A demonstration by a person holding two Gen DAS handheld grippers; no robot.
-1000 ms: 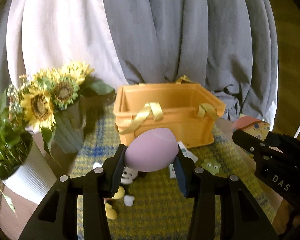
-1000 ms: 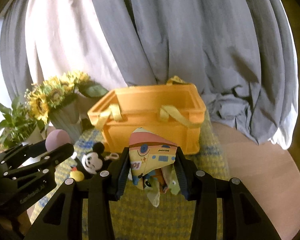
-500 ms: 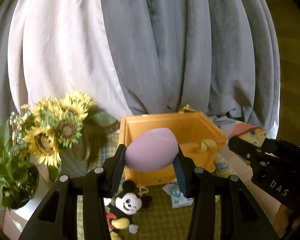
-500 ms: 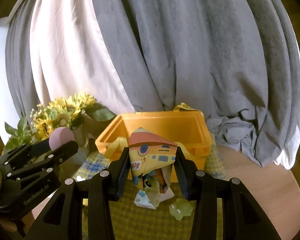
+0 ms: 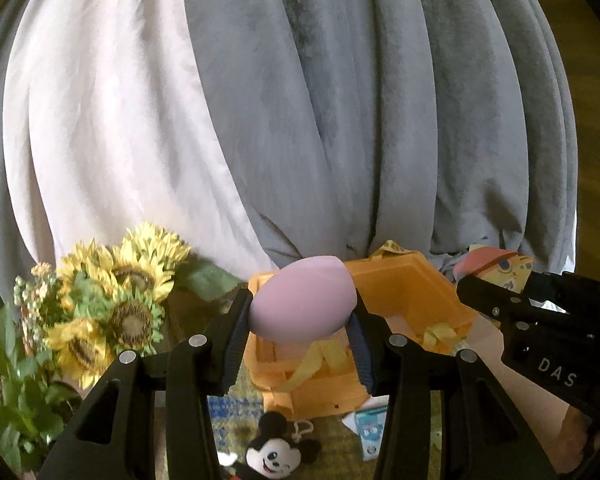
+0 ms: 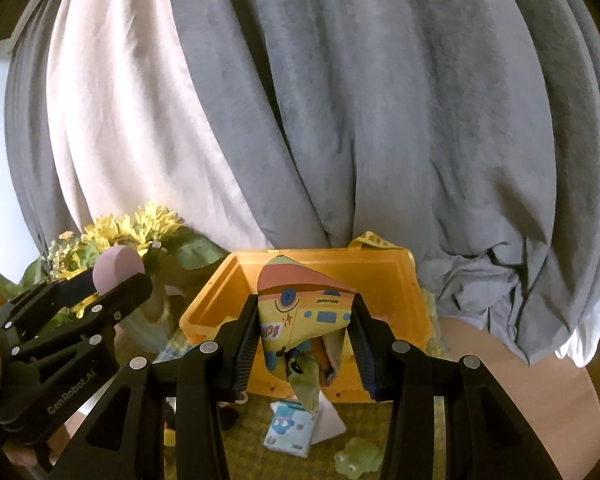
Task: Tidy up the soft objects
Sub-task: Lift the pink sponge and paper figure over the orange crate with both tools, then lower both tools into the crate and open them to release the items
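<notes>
My left gripper (image 5: 300, 312) is shut on a lilac egg-shaped soft ball (image 5: 304, 300), held in the air above the near-left rim of the orange fabric basket (image 5: 428, 300). My right gripper (image 6: 306, 332) is shut on a yellow printed cloth (image 6: 304, 312) with a pink top, held above the basket's (image 6: 392, 280) front rim. Each gripper shows in the other's view: the right gripper (image 5: 540, 312) at the right, the left gripper (image 6: 68, 320) at the left. A Mickey Mouse plush (image 5: 274, 454) lies on the mat in front of the basket.
A vase of sunflowers (image 5: 116, 292) and a green plant (image 5: 8, 380) stand left of the basket. A small blue-printed packet (image 6: 290, 428) and a green frog toy (image 6: 358, 460) lie on the yellow woven mat (image 6: 416, 440). Grey and white curtains (image 5: 300, 100) hang behind.
Both grippers have risen and moved forward with their loads, from in front of the basket to above its near rim. The basket and the toys on the mat have dropped lower in both views.
</notes>
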